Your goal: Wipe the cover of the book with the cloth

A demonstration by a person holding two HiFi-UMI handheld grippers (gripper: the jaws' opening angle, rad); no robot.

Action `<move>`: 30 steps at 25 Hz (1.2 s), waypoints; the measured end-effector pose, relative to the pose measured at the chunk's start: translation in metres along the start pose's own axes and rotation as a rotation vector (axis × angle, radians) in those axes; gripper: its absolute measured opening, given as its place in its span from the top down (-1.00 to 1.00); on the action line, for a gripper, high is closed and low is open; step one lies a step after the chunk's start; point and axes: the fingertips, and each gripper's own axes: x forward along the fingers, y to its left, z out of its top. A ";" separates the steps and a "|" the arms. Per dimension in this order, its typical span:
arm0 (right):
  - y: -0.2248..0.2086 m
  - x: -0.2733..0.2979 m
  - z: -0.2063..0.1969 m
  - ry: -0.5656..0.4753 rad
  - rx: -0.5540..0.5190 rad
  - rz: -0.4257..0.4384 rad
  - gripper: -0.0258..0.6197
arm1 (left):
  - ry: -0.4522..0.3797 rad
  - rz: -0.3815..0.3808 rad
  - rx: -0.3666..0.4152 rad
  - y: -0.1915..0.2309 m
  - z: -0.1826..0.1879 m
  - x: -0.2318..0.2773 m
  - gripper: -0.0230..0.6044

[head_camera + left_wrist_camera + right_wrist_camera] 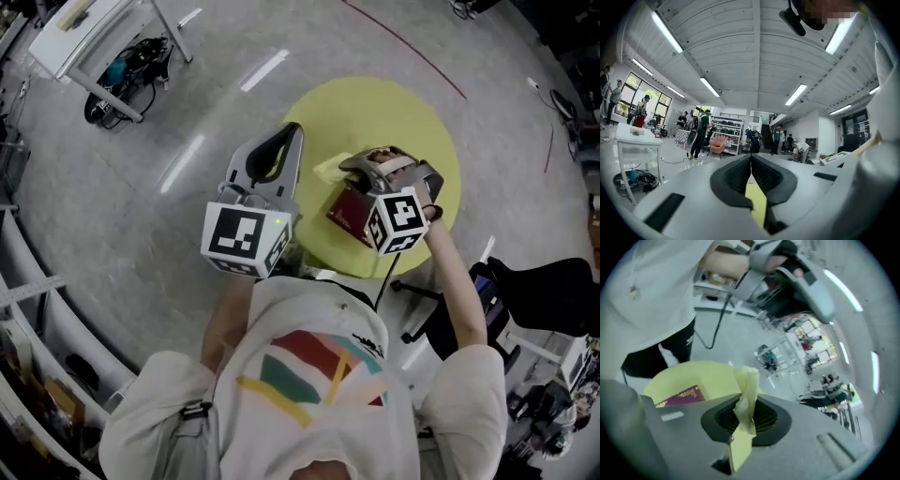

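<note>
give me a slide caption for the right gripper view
Right hand-held gripper shut on a pale yellow cloth, maroon book on the yellow table beyond

Noted round yellow table (412, 122) on grey floor (141, 216), centre of head view. Observed thin red line (403, 42) on floor beyond table, curving. Logged white table (80, 33) top left, w/ cable bundle & teal item (122, 80) underneath. Found black chair (548, 295) at right, near yellow table's edge.

Per left gripper view: recorded ribbed white ceiling (754, 61) w/ strip lights (710, 86), lit. Windows (644, 96) at far left. Counted several persons (701, 133) standing in bkgd, pink chair (717, 143) just beside them, shelving (727, 131) behind. Shelf contents too small to ID.
</note>
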 end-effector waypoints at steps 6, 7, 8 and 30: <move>-0.055 -0.120 -0.018 -0.094 0.500 -0.521 0.83 | -0.121 -0.154 0.098 -0.060 0.049 0.012 0.87; -0.061 -0.141 -0.022 -0.095 0.565 -0.595 0.83 | -0.139 -0.176 0.111 -0.068 0.058 0.013 0.87; -0.066 -0.161 -0.026 -0.101 0.626 -0.667 0.83 | -0.155 -0.199 0.121 -0.077 0.067 0.015 0.87; 0.031 -0.302 -0.058 -0.148 1.300 -1.424 0.83 | -0.261 -0.517 0.140 -0.191 0.090 0.004 0.88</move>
